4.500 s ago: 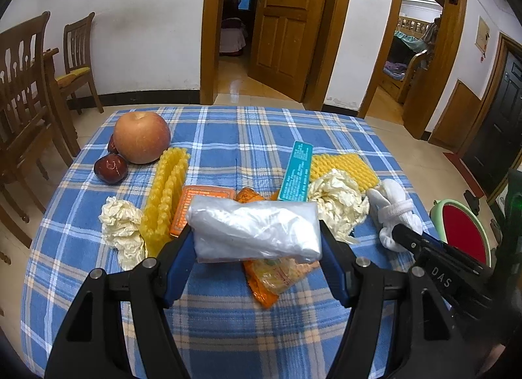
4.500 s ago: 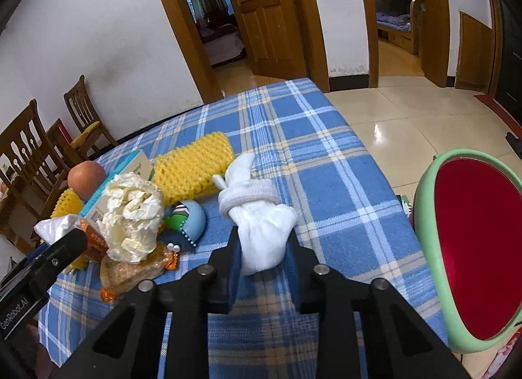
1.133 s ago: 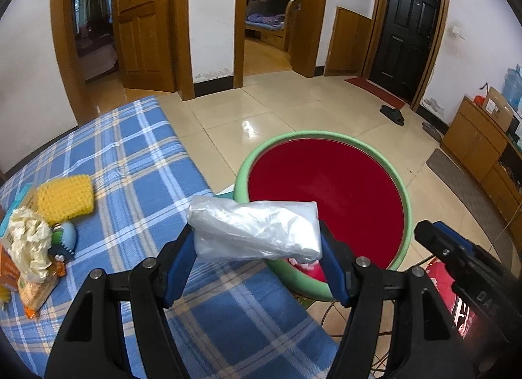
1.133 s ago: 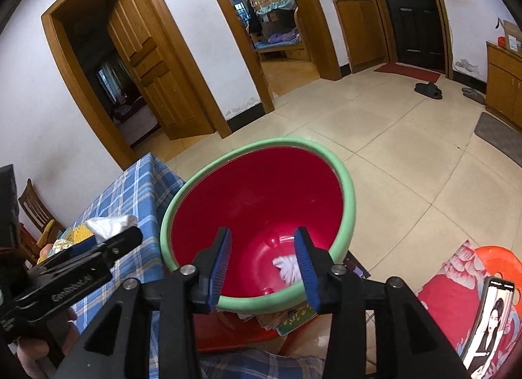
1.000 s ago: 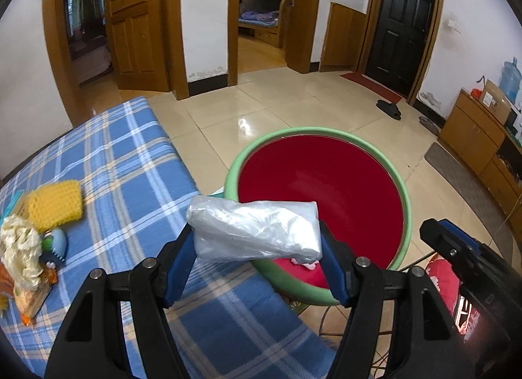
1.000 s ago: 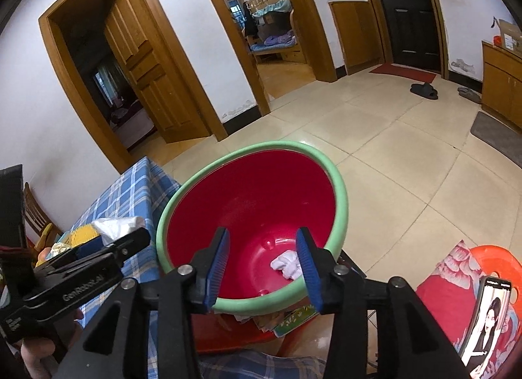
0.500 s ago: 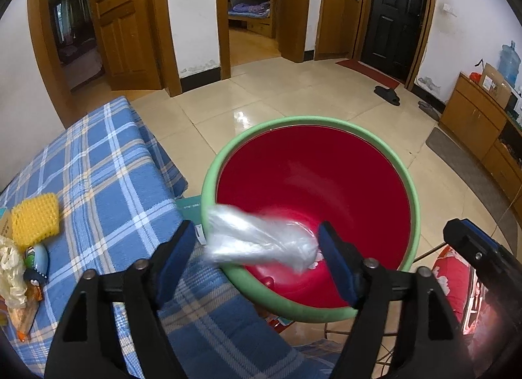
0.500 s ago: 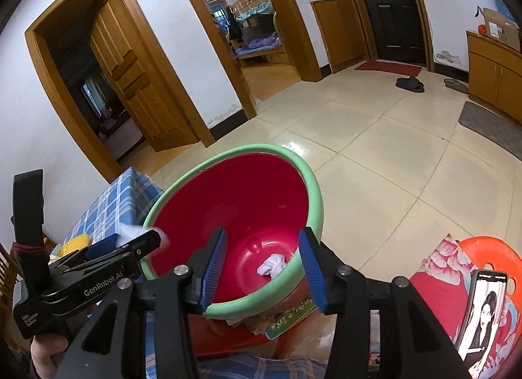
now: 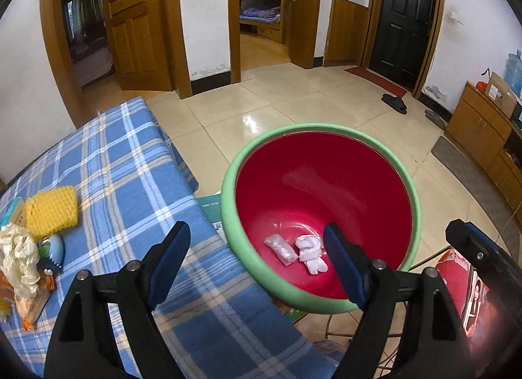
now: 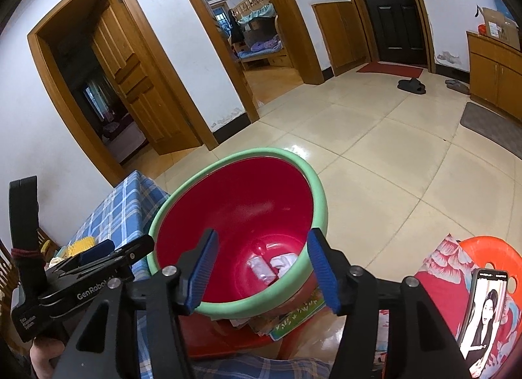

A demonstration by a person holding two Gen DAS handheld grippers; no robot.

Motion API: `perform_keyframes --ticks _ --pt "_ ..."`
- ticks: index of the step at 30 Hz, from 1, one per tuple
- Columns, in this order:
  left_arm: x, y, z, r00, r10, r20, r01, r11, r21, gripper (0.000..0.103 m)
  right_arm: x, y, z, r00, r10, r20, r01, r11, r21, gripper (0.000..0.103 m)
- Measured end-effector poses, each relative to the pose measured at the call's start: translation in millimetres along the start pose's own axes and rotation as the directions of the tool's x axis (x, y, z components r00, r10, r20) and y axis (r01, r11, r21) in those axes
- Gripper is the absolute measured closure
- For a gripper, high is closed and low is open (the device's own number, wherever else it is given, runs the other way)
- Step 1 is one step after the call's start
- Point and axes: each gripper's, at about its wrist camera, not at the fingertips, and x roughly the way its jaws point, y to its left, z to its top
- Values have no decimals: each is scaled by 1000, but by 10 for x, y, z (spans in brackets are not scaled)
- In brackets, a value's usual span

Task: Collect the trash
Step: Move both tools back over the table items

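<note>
Left gripper [image 9: 257, 263]: fingers spread wide, nothing between them; the jaws have just been opening. It hangs over the near rim of the basin [image 9: 413, 197], at lower centre of the left wrist view.

Right gripper [image 10: 261, 273]: fingers apart, nothing held; its jaws have likewise just been opening. It is poised above the basin's near edge, lower centre of the right wrist view.

Basin: red inside with a green rim, standing just beside the edge of the surface [image 9: 130, 180], which wears a blue plaid cloth. Two items lie on the basin floor, close together: a clear plastic bag [image 9: 280, 250] and, just right of it, a white cloth wad [image 9: 310, 251]. Both show again in the right wrist view, partly hidden by the rim.

Remaining on the surface, at the left edge of the left wrist view: a yellow foam net [image 9: 52, 212], a crumpled pale paper wad [image 9: 18, 256], a small blue toy [image 9: 52, 251] beside it, and an orange snack wrapper [image 9: 31, 305] below.

A phone [image 10: 483, 310] with a lit screen sits at lower right of the right wrist view.
</note>
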Motion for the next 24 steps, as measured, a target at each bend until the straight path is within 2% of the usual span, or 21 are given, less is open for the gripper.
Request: perform_keyframes --ticks 15,24 --pt "-399 299 -130 998 43 44 -40 997 -66 20 -168 196 -28 998 56 11 -56 998 -31 30" --pt "-662 554 -256 994 86 60 -78 990 -121 20 -232 393 -79 995 101 -11 -101 993 -60 23"
